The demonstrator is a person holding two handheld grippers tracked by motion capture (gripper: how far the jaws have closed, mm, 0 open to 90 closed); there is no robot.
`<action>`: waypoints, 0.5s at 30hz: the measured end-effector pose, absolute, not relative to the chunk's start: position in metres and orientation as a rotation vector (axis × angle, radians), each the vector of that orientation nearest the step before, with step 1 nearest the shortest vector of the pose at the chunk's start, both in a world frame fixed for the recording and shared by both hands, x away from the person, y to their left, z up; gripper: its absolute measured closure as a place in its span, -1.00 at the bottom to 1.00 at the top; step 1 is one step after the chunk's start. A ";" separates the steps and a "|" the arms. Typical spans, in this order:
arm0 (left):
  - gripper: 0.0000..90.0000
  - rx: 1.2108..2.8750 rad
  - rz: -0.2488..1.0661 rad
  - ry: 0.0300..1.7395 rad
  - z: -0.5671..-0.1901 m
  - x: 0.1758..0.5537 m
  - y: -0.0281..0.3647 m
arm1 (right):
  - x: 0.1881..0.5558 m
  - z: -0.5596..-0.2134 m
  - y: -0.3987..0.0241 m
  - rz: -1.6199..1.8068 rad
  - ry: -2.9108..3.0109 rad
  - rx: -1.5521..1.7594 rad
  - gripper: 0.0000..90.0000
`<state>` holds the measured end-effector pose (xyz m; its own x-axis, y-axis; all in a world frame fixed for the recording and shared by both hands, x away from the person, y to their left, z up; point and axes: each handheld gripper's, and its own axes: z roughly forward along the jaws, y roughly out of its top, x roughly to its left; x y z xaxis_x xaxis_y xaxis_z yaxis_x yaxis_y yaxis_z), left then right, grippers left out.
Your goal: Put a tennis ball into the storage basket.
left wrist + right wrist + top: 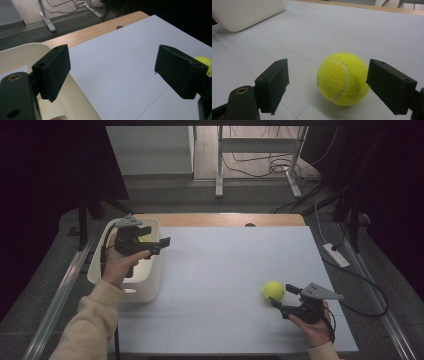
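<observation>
A yellow tennis ball (273,290) rests on the white mat toward the front right. My right gripper (284,296) is level with it and open. In the right gripper view the ball (342,78) lies between the two black jaws, close against the right one and well apart from the left one. My left gripper (159,245) hovers over the right rim of a cream bin (147,285) at the left, pointing right. It is open (112,72) with nothing between the jaws. The ball (203,62) peeks out behind its right jaw, far off.
The white mat (225,265) covers most of the table, with a wooden strip (220,219) bare along the back edge. The bin's wall (247,12) stands far left of the ball. Beyond the table are desk legs and cables on the floor (260,165).
</observation>
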<state>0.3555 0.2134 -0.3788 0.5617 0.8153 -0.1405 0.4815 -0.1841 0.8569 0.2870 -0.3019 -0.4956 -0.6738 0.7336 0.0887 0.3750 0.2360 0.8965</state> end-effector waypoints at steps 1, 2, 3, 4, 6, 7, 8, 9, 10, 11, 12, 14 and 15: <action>-0.69 1.839 0.437 1.058 -0.379 0.355 0.212 | 0.287 -0.496 -0.302 1.416 2.164 1.021 -0.60; -0.69 1.841 0.436 1.054 -0.379 0.354 0.211 | 0.287 -0.496 -0.302 1.417 2.164 1.020 -0.60; -0.69 1.841 0.435 1.053 -0.379 0.354 0.210 | 0.288 -0.496 -0.302 1.415 2.166 1.018 -0.60; -0.69 1.845 0.435 1.048 -0.380 0.353 0.208 | 0.288 -0.496 -0.302 1.410 2.168 1.018 -0.60; -0.69 1.843 0.430 1.044 -0.381 0.353 0.206 | 0.288 -0.496 -0.302 1.409 2.169 1.017 -0.60; -0.69 1.844 0.427 1.041 -0.381 0.353 0.205 | 0.288 -0.496 -0.302 1.413 2.168 1.018 -0.60; -0.69 1.847 0.425 1.039 -0.382 0.353 0.203 | 0.288 -0.496 -0.302 1.408 2.168 1.018 -0.60; -0.69 1.848 0.422 1.036 -0.383 0.353 0.202 | 0.287 -0.496 -0.302 1.413 2.165 1.022 -0.60; -0.69 1.851 0.422 1.032 -0.383 0.352 0.201 | 0.287 -0.496 -0.303 1.414 2.162 1.023 -0.60; -0.69 1.853 0.419 1.026 -0.383 0.352 0.199 | 0.287 -0.495 -0.303 1.414 2.161 1.022 -0.60; -0.69 1.855 0.419 1.020 -0.383 0.352 0.198 | 0.287 -0.495 -0.303 1.414 2.161 1.024 -0.60; -0.69 1.858 0.416 1.012 -0.383 0.351 0.195 | 0.286 -0.495 -0.303 1.409 2.162 1.023 -0.60; -0.69 1.861 0.416 1.010 -0.383 0.351 0.194 | 0.286 -0.495 -0.303 1.406 2.161 1.023 -0.60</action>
<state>0.3508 0.1943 -0.3829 0.6021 0.7876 -0.1311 0.4665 -0.2138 0.8583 0.2862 -0.3031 -0.4953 -0.6702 0.7377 0.0816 0.3736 0.2403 0.8959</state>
